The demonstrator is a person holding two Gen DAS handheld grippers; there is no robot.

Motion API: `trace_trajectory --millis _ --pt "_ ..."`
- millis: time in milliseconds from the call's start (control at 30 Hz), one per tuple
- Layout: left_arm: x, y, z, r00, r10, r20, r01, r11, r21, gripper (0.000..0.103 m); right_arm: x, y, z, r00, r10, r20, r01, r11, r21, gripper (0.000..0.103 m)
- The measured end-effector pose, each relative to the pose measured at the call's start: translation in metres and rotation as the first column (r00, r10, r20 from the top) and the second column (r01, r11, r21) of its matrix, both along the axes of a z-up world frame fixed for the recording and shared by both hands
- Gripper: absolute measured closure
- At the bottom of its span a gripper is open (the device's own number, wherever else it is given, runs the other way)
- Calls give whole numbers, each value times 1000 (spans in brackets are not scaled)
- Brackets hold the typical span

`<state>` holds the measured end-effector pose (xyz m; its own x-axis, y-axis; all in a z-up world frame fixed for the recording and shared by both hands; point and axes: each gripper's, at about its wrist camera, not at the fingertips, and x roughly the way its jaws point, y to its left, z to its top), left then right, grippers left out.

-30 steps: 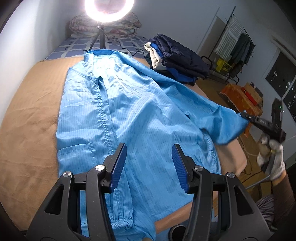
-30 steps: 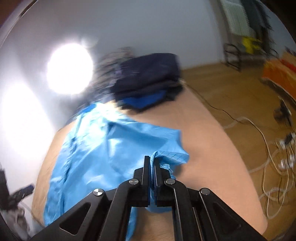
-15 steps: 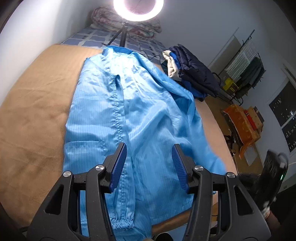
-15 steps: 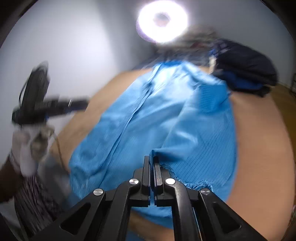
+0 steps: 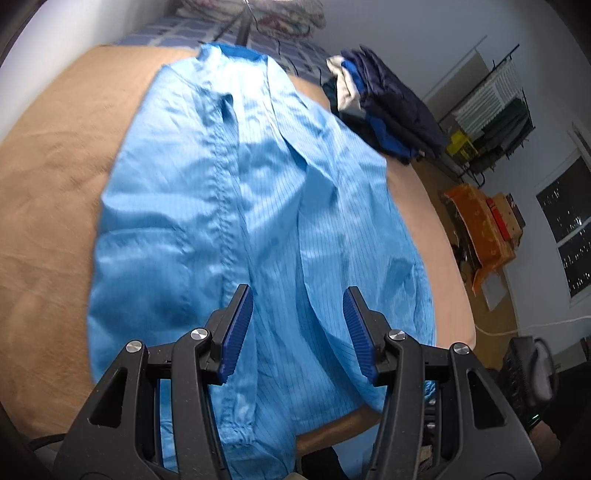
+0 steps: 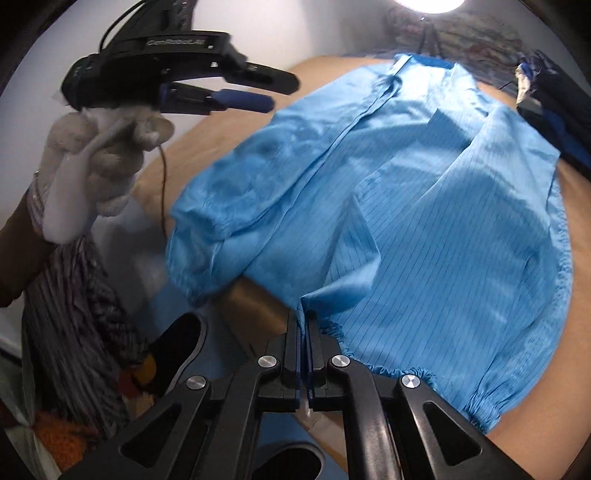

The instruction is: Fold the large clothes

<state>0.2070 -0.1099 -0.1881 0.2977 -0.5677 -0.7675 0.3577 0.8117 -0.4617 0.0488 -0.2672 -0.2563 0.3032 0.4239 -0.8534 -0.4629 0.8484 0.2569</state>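
With the right gripper [image 6: 303,325] apparently pinching the blue coat's [image 5: 258,206] folded-over sleeve at the tan bed's [image 5: 48,192] near edge and just easing apart, lay it flat before the empty, half-open left gripper [image 5: 297,332] smooths.

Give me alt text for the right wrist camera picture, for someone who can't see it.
The right gripper pinches the cuff of a light blue coat spread on a tan bed, the sleeve folded across the coat's front. At upper left, a gloved hand holds the left gripper, open and empty, above the bed's edge. A ring light glares at the top.
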Motion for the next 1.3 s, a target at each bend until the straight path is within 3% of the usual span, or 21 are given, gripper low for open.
trace_trajectory --millis 67,100,133,233,367,500,667,733,800,867,933,1033,1300 --pt "-3 -8 -10 999 -20 -31 20 1000 2 51 -3 -8 7 1000 -5 5 5 1000 12 84" --pt "-4 -11 -13 999 -27 -47 27 1000 -1 51 -4 -13 13 1000 -13 13 12 999 31 70" --pt "-4 -14 -17 997 -33 -63 33 999 -5 51 -5 -18 19 1000 -18 20 17 998 55 67" --pt "-5 -24 -29 993 -48 -105 46 999 -19 51 -3 -44 38 997 -58 49 50 987 152 67" --pt "-1 -36 -45 987 -50 -152 47 999 -18 51 13 -96 43 969 -242 42 227 949 220 67" --pt "5 -41 -55 982 -43 -181 40 999 -19 51 34 -145 19 908 -415 -59 416 873 254 63" --pt "15 -41 -71 974 -24 -227 15 999 -39 51 57 -171 -18 857 -480 -189 515 815 266 63" --pt "17 -42 -74 973 -26 -229 16 999 -43 53 65 -170 -28 851 -475 -226 523 805 280 64" --pt "17 -47 -75 973 -38 -227 31 999 -36 64 71 -164 -33 857 -462 -229 511 821 254 64" --pt "16 -54 -77 973 -62 -223 60 998 -18 87 76 -159 -37 862 -450 -232 500 831 243 69" --pt "13 -62 -79 976 -80 -204 86 996 21 99 78 -157 -41 859 -450 -242 503 829 244 85" --pt "6 -66 -79 980 -83 -180 94 994 52 102 78 -159 -42 851 -466 -241 517 823 236 99" --pt "-15 -76 -79 975 -128 -180 137 990 36 103 69 -172 -31 842 -501 -200 538 809 236 103"
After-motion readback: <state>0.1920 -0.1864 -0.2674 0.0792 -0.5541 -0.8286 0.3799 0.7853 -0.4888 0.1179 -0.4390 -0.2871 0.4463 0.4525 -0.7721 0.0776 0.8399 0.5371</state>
